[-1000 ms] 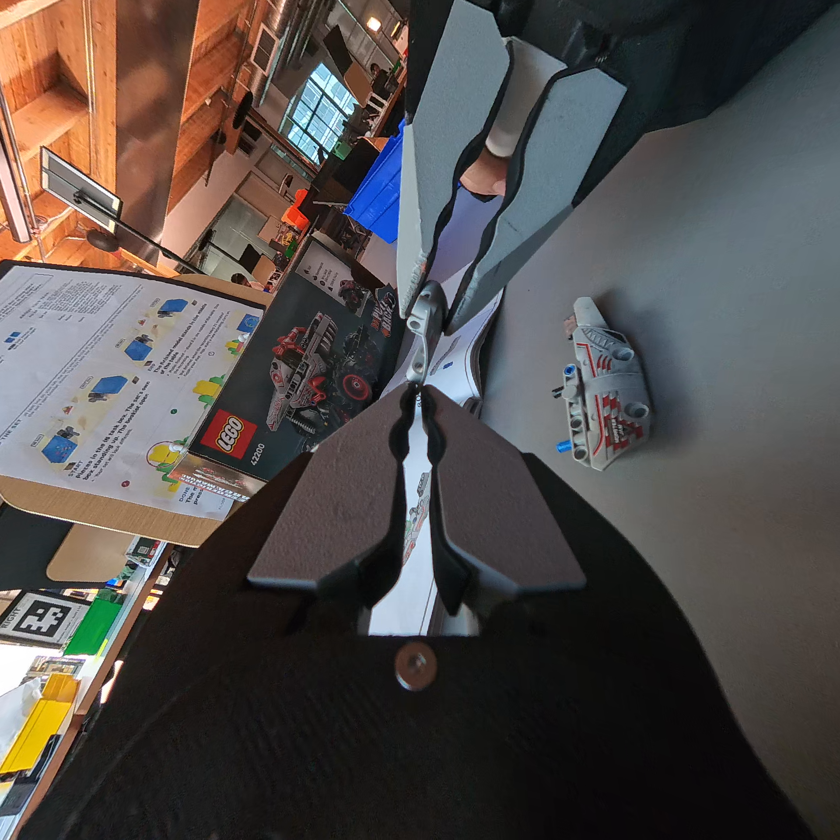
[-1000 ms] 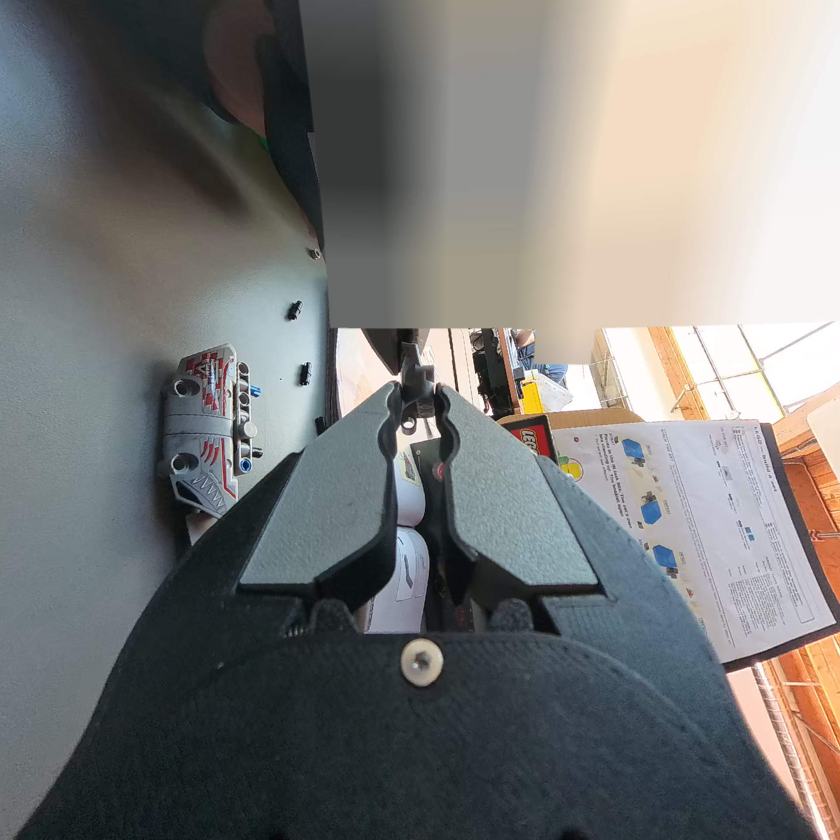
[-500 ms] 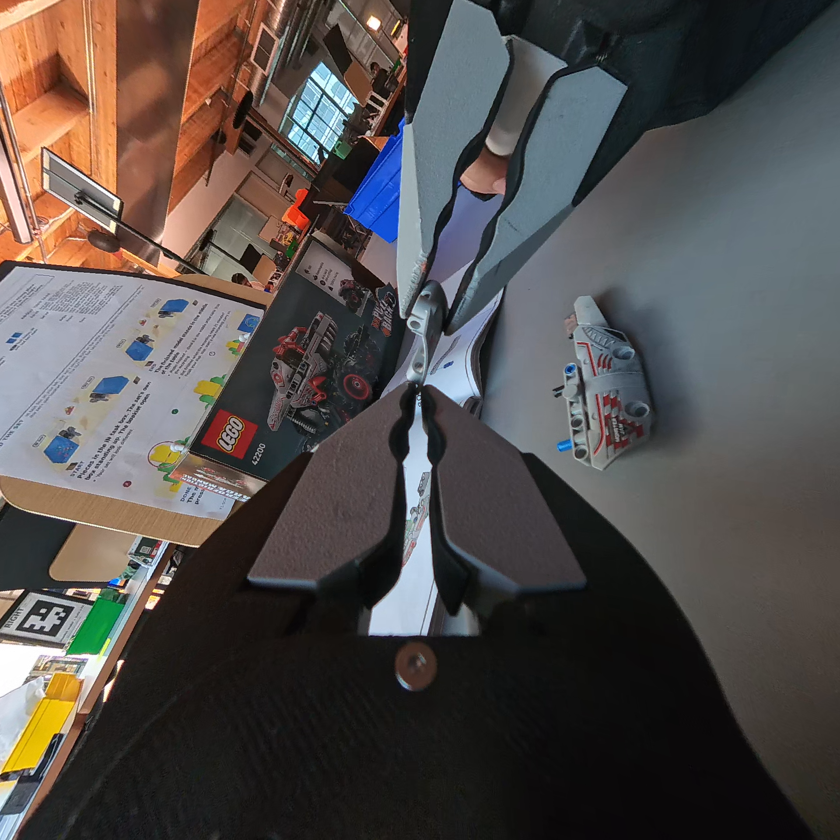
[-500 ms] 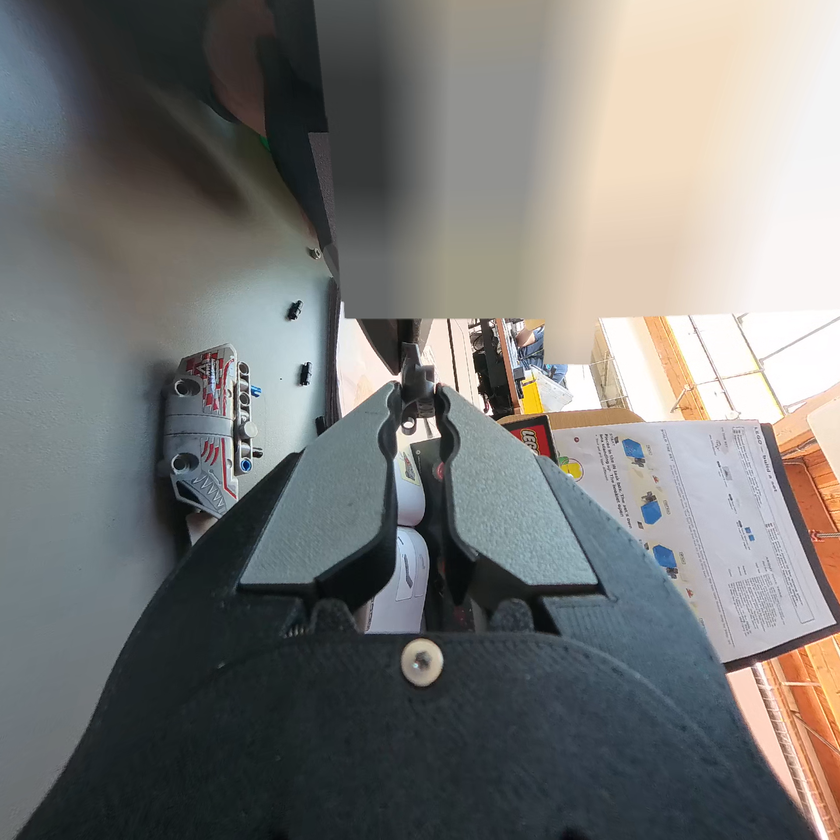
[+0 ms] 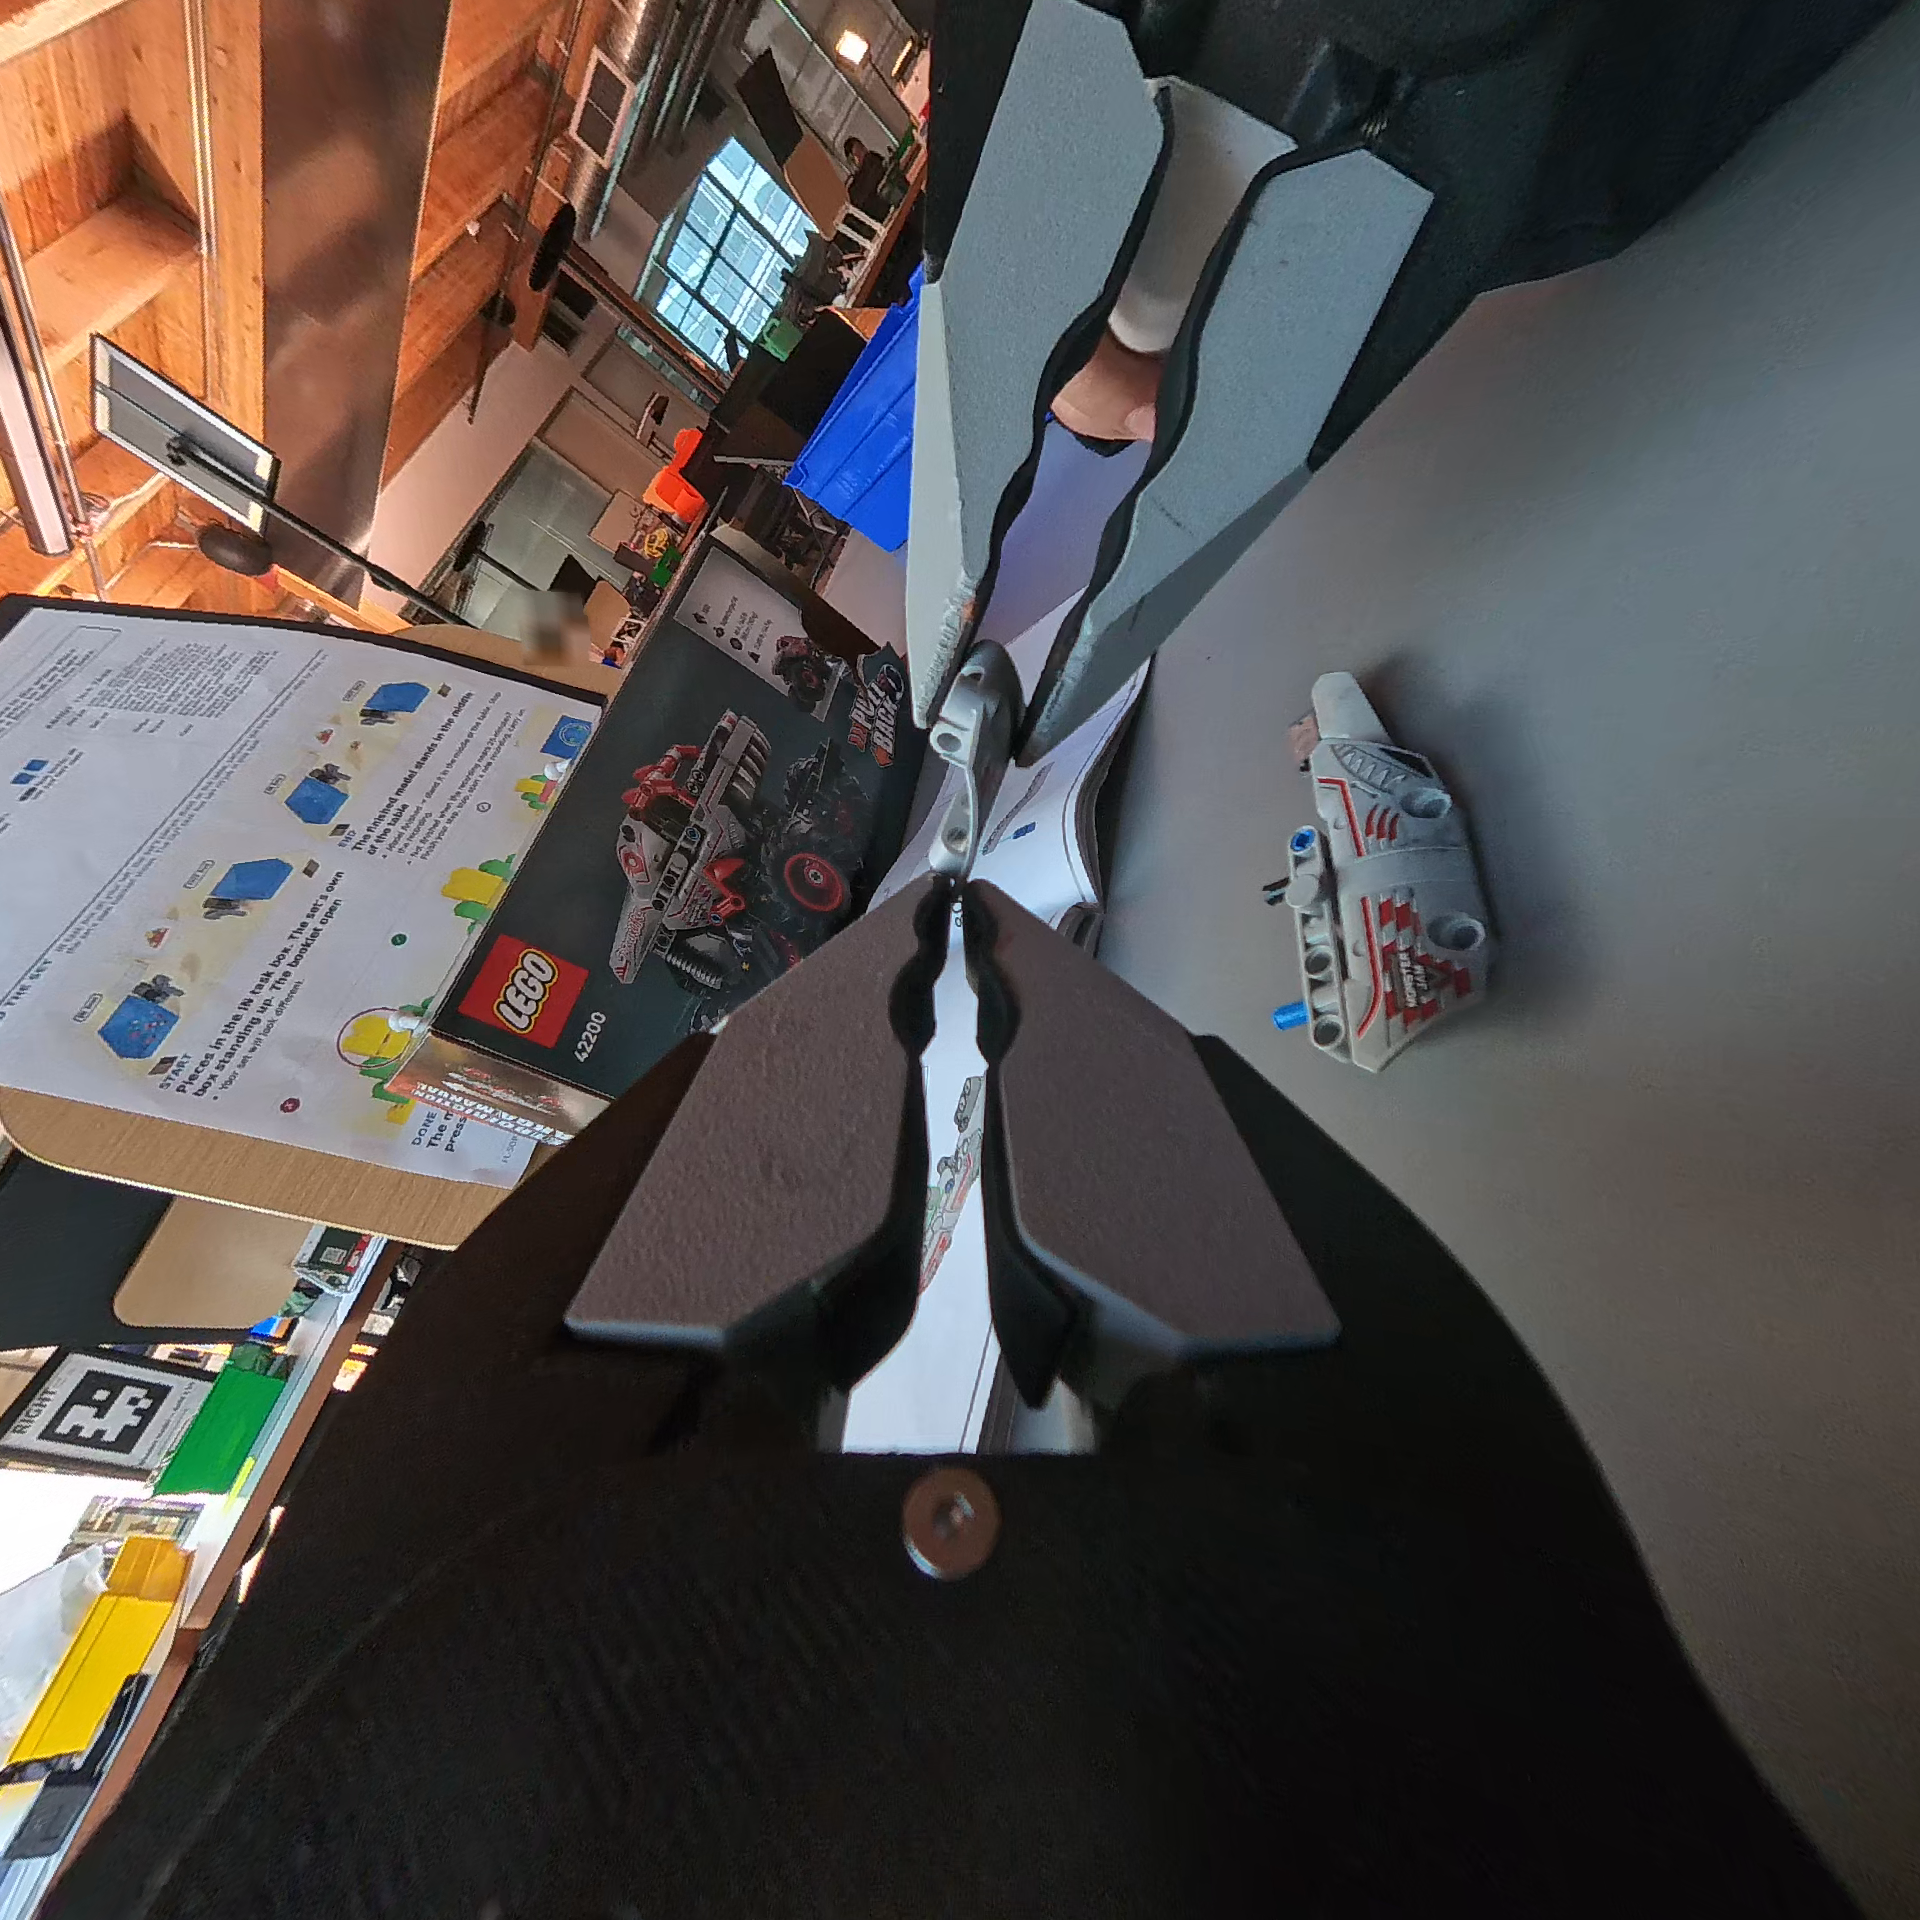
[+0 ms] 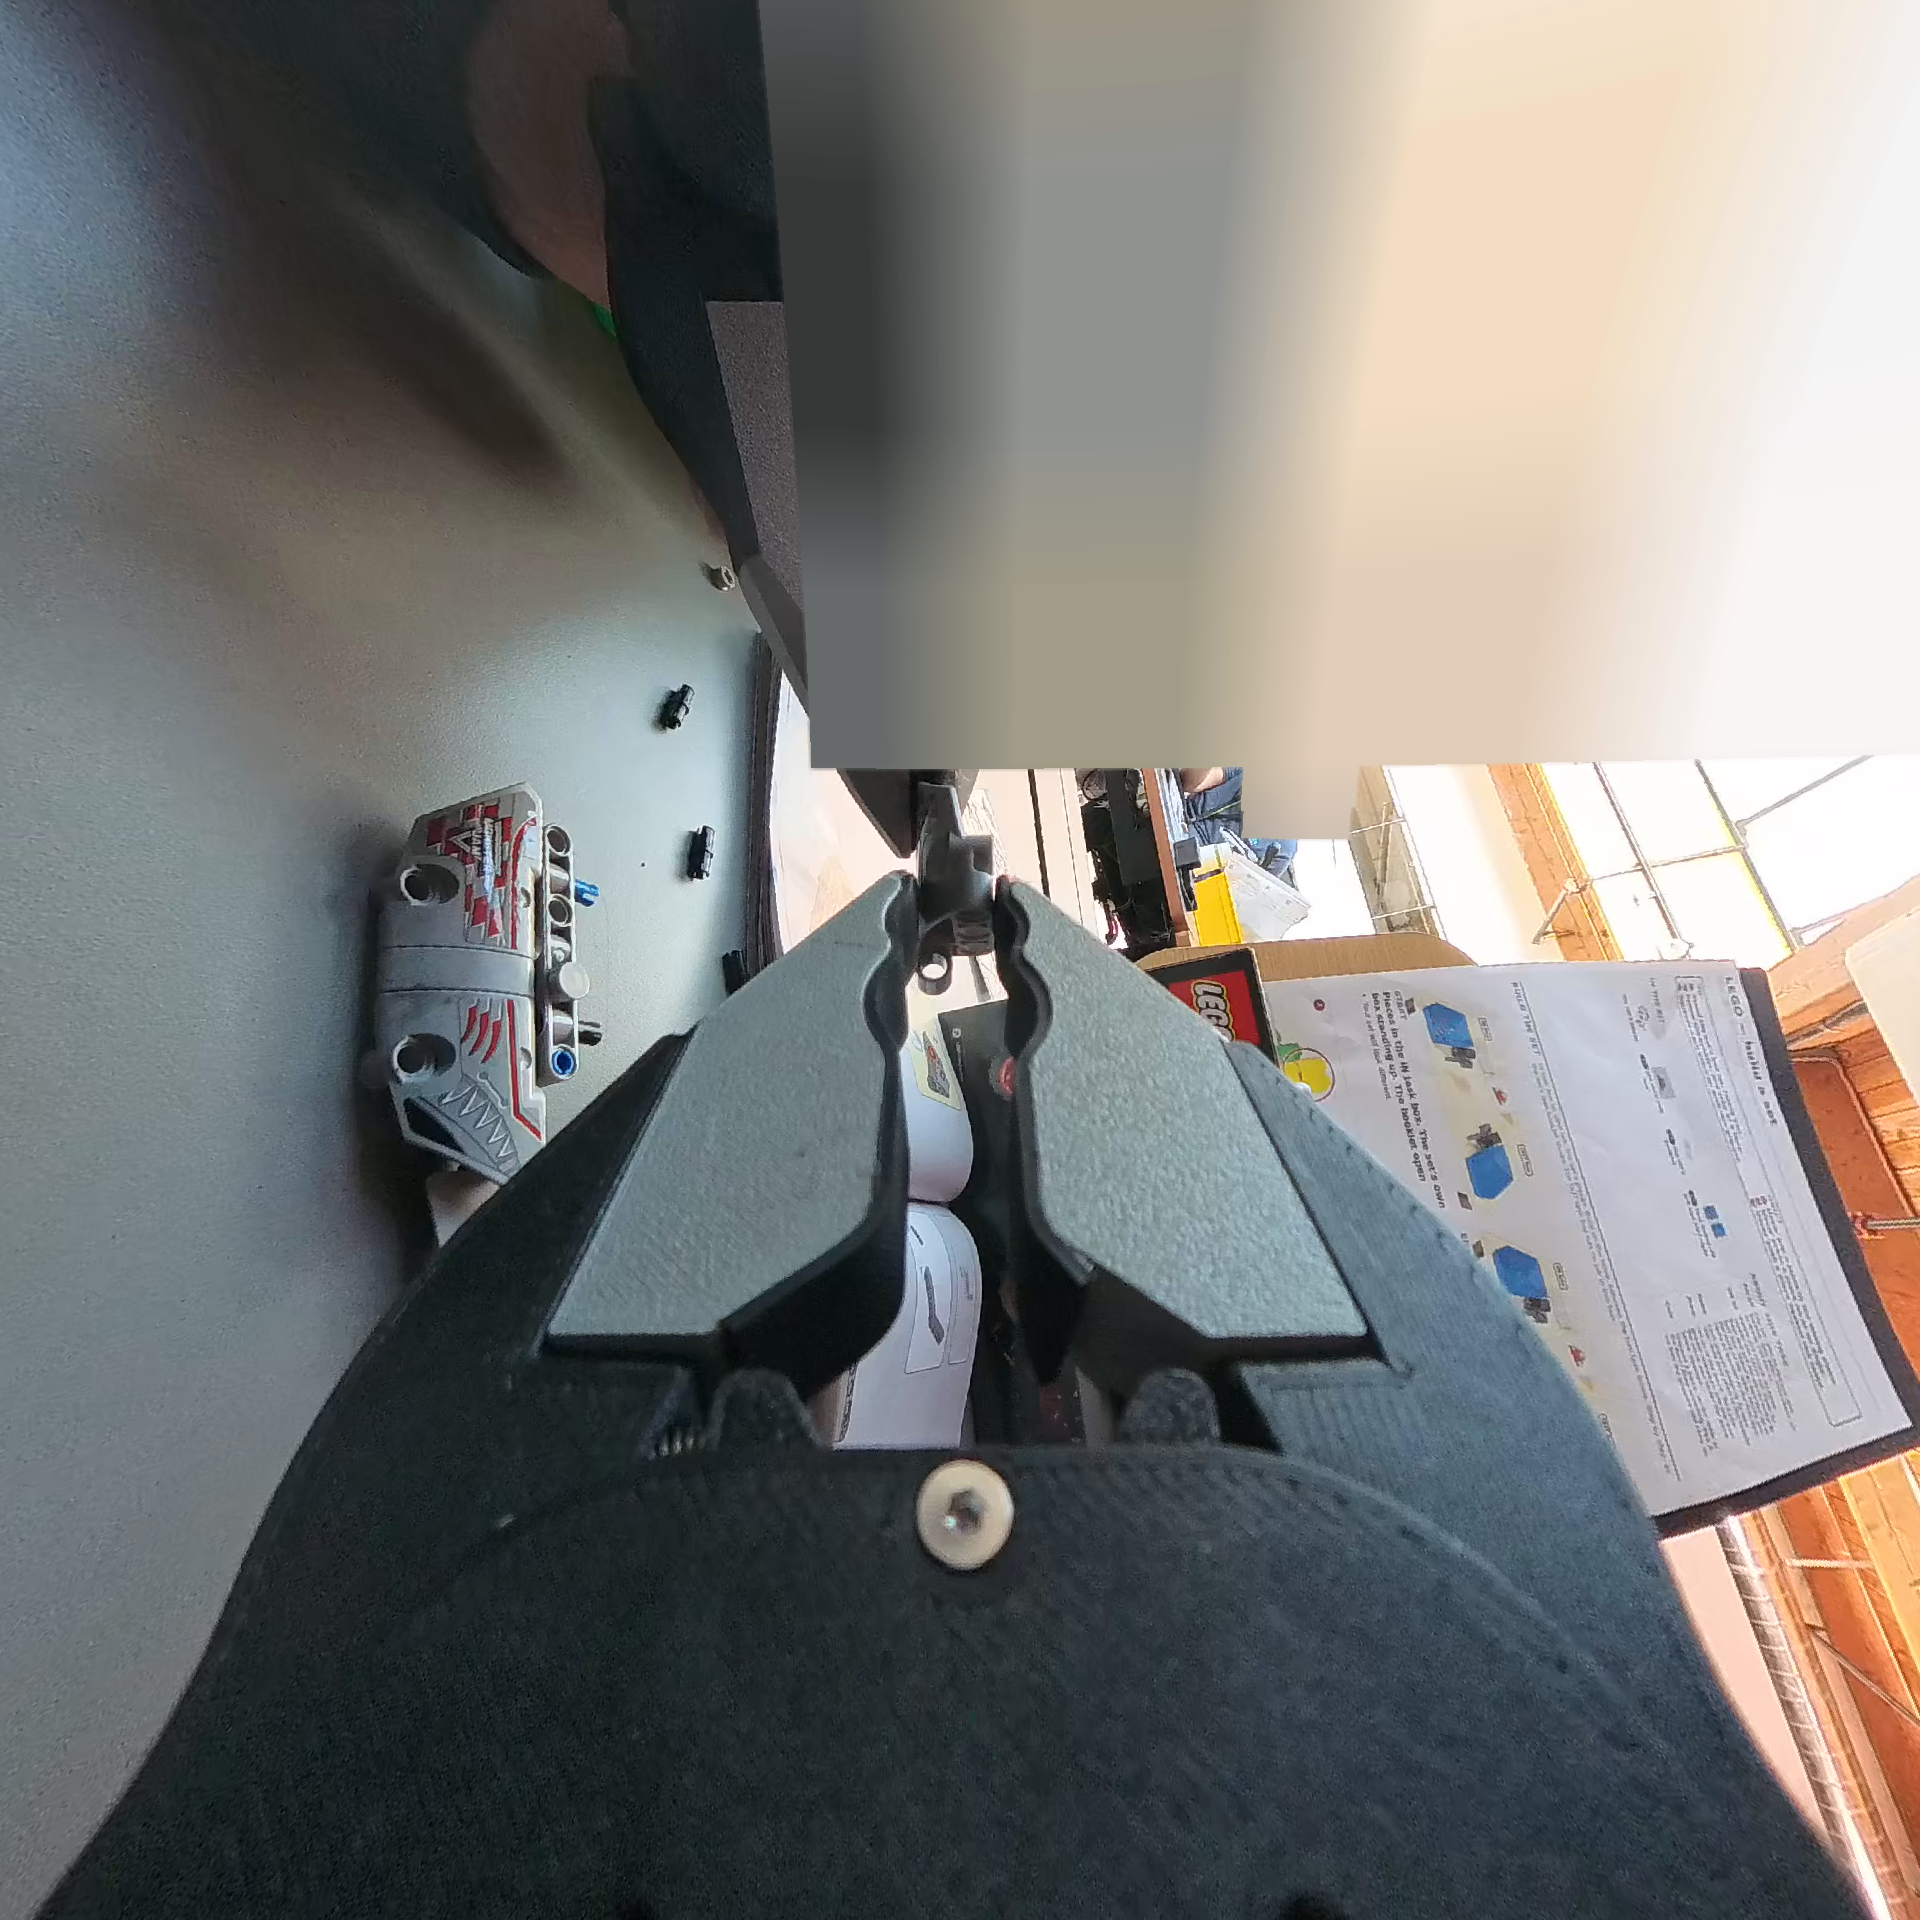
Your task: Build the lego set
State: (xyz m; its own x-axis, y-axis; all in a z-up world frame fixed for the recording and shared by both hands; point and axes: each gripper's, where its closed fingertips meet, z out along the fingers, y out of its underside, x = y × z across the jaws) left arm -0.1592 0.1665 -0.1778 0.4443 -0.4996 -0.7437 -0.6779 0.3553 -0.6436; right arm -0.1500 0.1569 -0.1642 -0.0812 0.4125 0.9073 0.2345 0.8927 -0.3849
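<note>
Left wrist view shows both grippers (image 5: 954, 902) (image 6: 956, 909) pinching a light, rigid grey lego piece (image 5: 961, 774) by its narrow ends, likely slippery.

Almost nothing has moved in the last second. In the right wrist view the left gripper's dark edge (image 6: 727, 436) at twelve o'clock has crept slightly toward one o'clock, and the grey piece (image 6: 951, 883) may sit a touch higher.
</note>
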